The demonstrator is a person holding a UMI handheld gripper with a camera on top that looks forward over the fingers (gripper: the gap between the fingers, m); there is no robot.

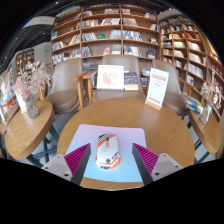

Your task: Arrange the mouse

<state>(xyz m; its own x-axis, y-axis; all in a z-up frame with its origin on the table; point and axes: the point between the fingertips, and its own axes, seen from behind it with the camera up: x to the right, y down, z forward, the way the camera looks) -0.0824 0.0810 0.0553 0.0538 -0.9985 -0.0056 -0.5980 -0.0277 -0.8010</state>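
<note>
A white and orange mouse [107,151] lies on a pale blue mouse mat [108,141] on a round wooden table [150,118]. My gripper [111,160] is low over the table's near edge. Its two fingers, with magenta pads [75,157], stand on either side of the mouse. There is a gap between the mouse and each pad, so the gripper is open and the mouse rests on the mat between the fingers.
A standing white sign [157,86] is on the table's far right. Chairs [83,82] and a display board [110,76] stand beyond the table. Bookshelves [110,30] line the back wall. A second table with a flower vase [28,88] is at the left.
</note>
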